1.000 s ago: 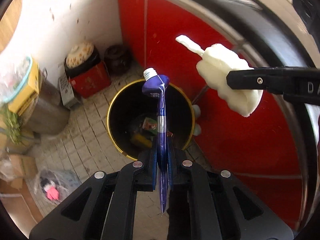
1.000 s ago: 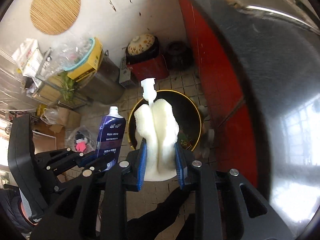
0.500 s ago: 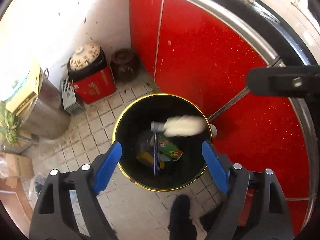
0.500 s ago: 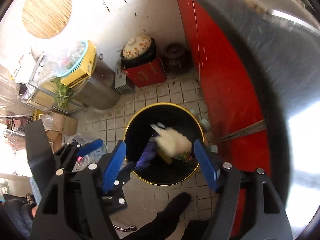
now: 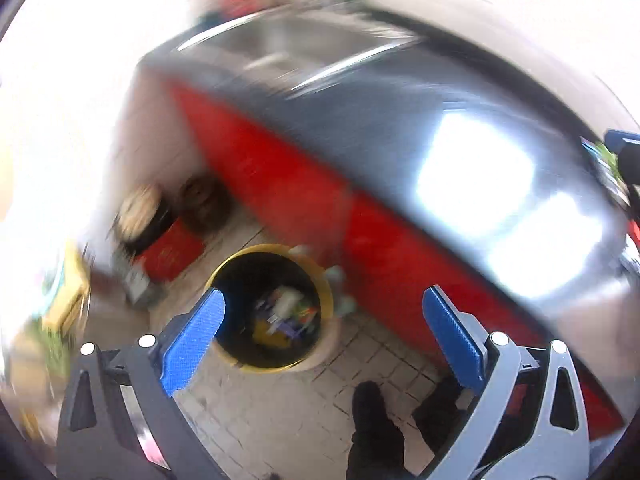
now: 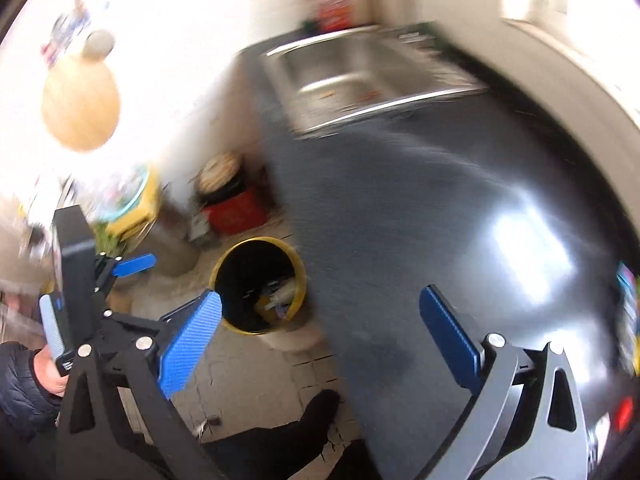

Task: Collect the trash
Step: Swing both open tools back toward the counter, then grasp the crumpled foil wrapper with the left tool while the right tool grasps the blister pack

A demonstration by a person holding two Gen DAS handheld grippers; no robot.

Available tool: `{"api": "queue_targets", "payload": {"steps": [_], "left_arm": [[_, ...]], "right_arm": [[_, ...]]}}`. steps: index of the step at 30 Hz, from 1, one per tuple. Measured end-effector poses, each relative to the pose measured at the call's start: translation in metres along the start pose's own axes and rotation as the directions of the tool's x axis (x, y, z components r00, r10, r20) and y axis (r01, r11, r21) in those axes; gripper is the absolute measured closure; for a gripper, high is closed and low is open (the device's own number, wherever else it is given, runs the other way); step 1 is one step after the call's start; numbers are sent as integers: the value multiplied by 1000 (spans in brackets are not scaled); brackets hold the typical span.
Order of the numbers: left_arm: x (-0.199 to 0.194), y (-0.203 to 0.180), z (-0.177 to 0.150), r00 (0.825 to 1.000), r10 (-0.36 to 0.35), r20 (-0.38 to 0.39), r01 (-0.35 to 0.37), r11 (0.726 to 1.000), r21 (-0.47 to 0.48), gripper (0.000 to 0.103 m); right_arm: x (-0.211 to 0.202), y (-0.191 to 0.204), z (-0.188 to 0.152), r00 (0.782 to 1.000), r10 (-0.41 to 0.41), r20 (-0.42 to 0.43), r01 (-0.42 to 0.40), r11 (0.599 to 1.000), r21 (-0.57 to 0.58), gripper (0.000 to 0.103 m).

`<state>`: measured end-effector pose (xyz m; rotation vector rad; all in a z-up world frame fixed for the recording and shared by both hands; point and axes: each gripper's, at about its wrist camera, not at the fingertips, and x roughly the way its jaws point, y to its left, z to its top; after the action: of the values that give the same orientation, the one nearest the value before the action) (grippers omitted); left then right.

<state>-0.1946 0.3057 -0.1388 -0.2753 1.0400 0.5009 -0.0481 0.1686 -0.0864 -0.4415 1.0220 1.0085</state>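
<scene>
Heavy motion blur, blown-out wall (image 5: 60, 100), glare on countertop (image 6: 528, 256).

A yellow rim rings the black bin (image 5: 328, 300), which holds blurred white, yellow and purple trash (image 5: 280, 312). Red cabinet fronts (image 5: 280, 184) run under the dark grey desk (image 6: 400, 200). Both tools carry blue textured pads (image 5: 192, 336) on black and grey frames. The floor (image 5: 260, 408) is pale tile.

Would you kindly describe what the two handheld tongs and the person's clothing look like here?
Both tongs share one design: textured blue pads on angular frames, black on one side and grey on the other, with triangular cut-outs and round silver bolts. The hand on the left tongs emerges from a dark quilted sleeve. The shoes are dark.
</scene>
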Motion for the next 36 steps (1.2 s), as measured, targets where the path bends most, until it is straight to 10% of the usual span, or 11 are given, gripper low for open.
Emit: {"api": "queue_targets", "payload": {"steps": [5, 17, 36], "left_arm": [[-40, -116, 42, 978, -197, 67, 171, 946, 276, 7], [-97, -331, 45, 862, -501, -69, 404, 600, 690, 7], [-49, -424, 33, 859, -466, -210, 448, 487, 750, 7]], "right_arm": [[-96, -92, -50, 975, -203, 87, 181, 960, 213, 7], [-239, -223, -197, 864, -487, 126, 340, 750, 567, 7], [-198, -285, -241, 912, -408, 40, 331, 790, 516, 7]]}}
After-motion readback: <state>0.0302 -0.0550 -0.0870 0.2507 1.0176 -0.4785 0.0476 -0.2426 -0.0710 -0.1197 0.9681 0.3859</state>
